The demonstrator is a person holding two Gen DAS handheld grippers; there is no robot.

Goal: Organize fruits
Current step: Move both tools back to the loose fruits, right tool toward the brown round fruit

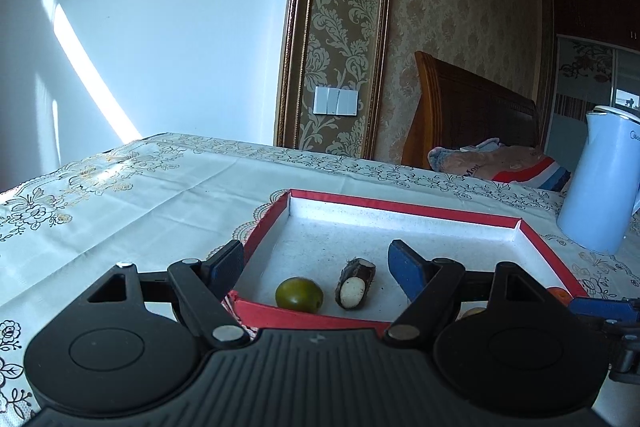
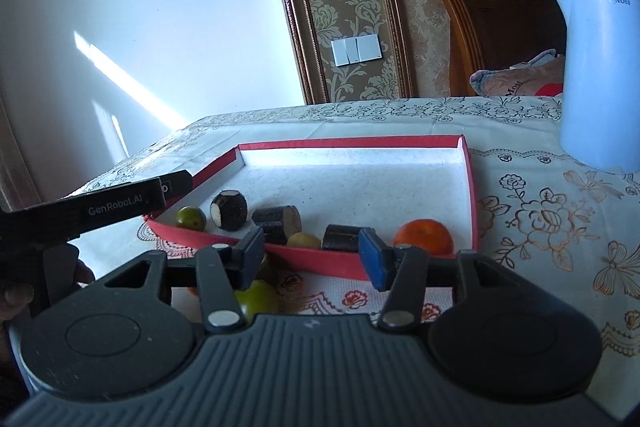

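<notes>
A shallow red box (image 1: 400,206) with a white inside lies on the table; it also shows in the right wrist view (image 2: 474,187). In it lie a small green fruit (image 1: 299,294), also in the right wrist view (image 2: 191,218), and a dark sugarcane piece (image 1: 355,283). The right wrist view shows several dark sugarcane pieces (image 2: 229,209), a yellowish fruit (image 2: 303,239) and an orange (image 2: 424,237) along the box's near side. My left gripper (image 1: 316,261) is open and empty over the box's near left corner. My right gripper (image 2: 312,253) is open and empty before the box's near edge. A green fruit (image 2: 258,297) lies on the cloth under it.
A light blue kettle (image 2: 600,75) stands on the table at the right, also in the left wrist view (image 1: 600,183). The table has a floral cloth (image 1: 120,195). A wooden headboard (image 1: 472,111) and pillow are behind. The left gripper's body (image 2: 100,207) crosses the left side.
</notes>
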